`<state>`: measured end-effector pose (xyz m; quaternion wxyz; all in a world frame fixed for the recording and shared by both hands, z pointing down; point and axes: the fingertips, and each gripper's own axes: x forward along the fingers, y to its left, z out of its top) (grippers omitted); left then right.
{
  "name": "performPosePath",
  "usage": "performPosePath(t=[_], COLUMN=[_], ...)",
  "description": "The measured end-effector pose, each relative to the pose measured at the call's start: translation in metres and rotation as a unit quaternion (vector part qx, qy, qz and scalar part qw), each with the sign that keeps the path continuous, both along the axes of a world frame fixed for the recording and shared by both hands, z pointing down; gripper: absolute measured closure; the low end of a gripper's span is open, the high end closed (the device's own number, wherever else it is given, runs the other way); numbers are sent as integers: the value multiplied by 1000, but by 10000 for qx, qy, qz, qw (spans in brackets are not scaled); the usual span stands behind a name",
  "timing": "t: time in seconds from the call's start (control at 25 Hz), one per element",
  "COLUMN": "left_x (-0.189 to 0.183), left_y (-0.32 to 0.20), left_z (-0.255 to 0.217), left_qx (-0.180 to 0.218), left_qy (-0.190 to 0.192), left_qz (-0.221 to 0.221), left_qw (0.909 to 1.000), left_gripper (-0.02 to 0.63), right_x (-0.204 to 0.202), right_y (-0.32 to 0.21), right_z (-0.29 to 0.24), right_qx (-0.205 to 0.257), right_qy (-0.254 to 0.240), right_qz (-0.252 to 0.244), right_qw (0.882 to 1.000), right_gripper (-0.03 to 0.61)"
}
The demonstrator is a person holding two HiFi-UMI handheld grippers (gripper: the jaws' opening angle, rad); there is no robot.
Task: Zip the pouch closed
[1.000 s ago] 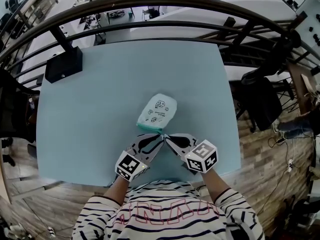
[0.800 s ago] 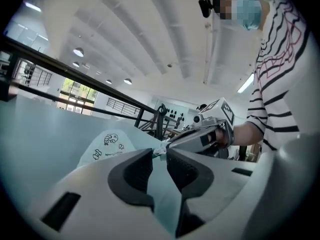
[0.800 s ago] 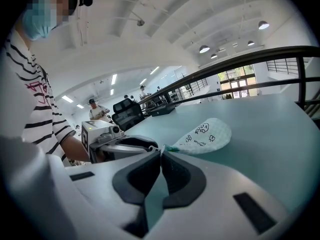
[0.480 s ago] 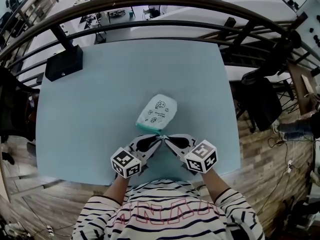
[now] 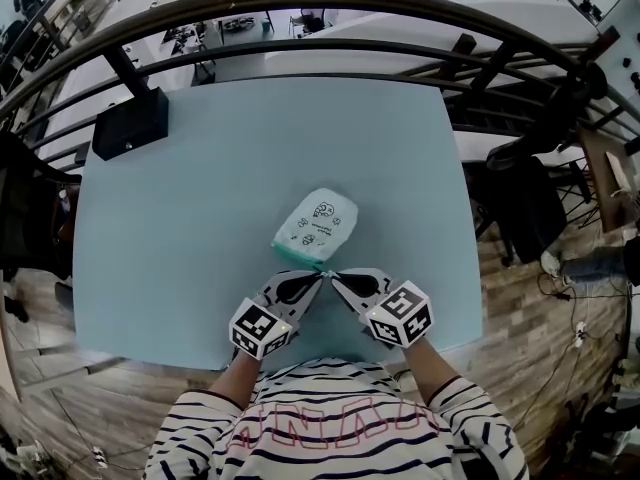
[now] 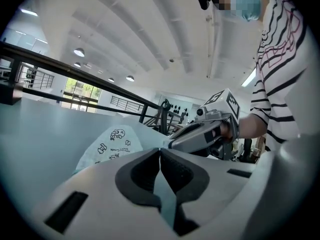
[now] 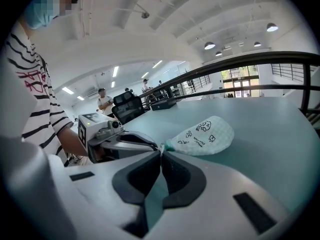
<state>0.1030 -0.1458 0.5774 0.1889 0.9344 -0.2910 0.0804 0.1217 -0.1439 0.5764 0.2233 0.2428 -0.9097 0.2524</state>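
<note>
Near the front edge of a pale blue table (image 5: 180,228), a little right of its middle, lies the pouch (image 5: 316,228). It is white, printed with small cartoon figures, and has a teal band along its near end. It lies flat, with that teal end towards the person and its rounded end pointing away and slightly right. Both tools come in from the near side and meet tip to tip at the near right corner of the pouch. The left gripper (image 5: 320,275) reaches in from the near left and the right gripper (image 5: 333,275) from the near right, so the pouch lies just beyond both sets of tips. The left gripper's jaws have just been closing and now stand pressed together, with only a narrow slit behind the tips. The right gripper's jaws are likewise drawn together at the tips. Both pairs of tips touch the pouch's teal corner, but whether either pinches a tab or a zip pull there is too small to make out. The rest of the pouch lies free on the table. A black box (image 5: 130,126) sits at the far left corner, well apart from the pouch, with a dark railing (image 5: 300,6) beyond the far edge.
</note>
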Motion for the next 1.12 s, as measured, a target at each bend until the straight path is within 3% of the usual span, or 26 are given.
performPosePath(t=[0.32, 0.6, 1.12], left_x=[7, -9, -52], left_y=[1, -8, -29], left_z=[7, 15, 32], left_qx=[-104, -276, -522], left_qy=[-159, -354, -841], left_qz=[47, -162, -1016], left_qw=[9998, 9989, 9899], left_gripper=[584, 588, 588], right_x=[9, 24, 39], right_y=[0, -4, -6], right_z=[5, 7, 9], right_qx=[102, 120, 152], right_qy=[215, 335, 457], right_qz=[58, 311, 602], right_qw=[9997, 9989, 9970], right_gripper=[543, 545, 545])
